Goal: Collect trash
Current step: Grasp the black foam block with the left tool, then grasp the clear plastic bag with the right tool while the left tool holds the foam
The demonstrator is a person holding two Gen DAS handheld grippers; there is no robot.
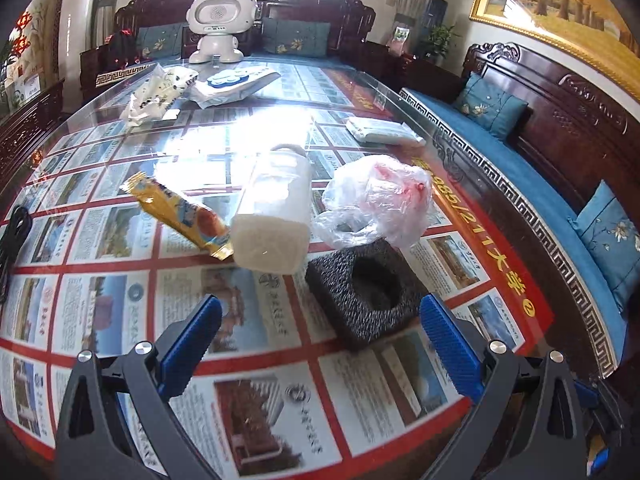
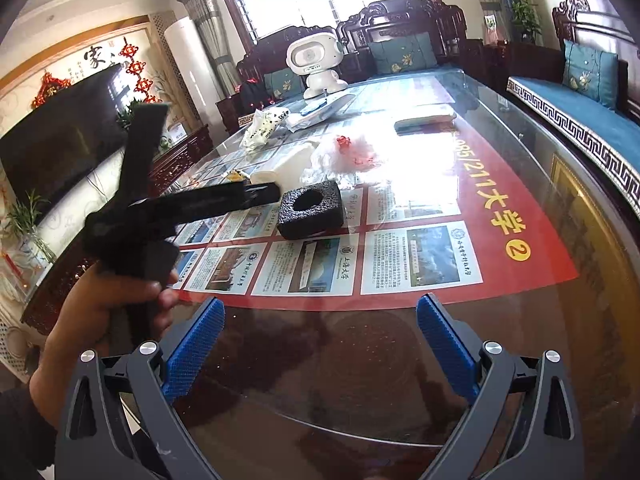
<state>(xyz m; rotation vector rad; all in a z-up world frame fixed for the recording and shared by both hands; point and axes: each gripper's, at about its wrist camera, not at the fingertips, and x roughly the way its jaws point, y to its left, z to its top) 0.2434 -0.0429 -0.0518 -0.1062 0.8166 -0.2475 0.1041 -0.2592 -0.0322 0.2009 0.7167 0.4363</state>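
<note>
On the glass table a black foam block [image 1: 362, 294] with a round hole lies just beyond my open, empty left gripper [image 1: 320, 344]. Behind it lie a crumpled clear plastic bag [image 1: 376, 200], a white plastic bottle [image 1: 276, 216] on its side and a yellow snack wrapper [image 1: 180, 212]. In the right wrist view my right gripper [image 2: 318, 344] is open and empty over the table's near edge. The foam block [image 2: 312, 214] lies further ahead, with the bag [image 2: 348, 156] and bottle [image 2: 288, 168] behind it. The left gripper [image 2: 256, 196], held by a hand, reaches in from the left beside the block.
A white toy robot [image 1: 218, 24] stands at the table's far end, with white packaging [image 1: 156, 96] and a blue-and-white packet [image 1: 232, 84] near it. A flat white pack [image 1: 380, 130] lies at the right. A black cable [image 1: 12, 240] lies at the left edge. A blue-cushioned wooden bench [image 1: 520, 168] runs along the right.
</note>
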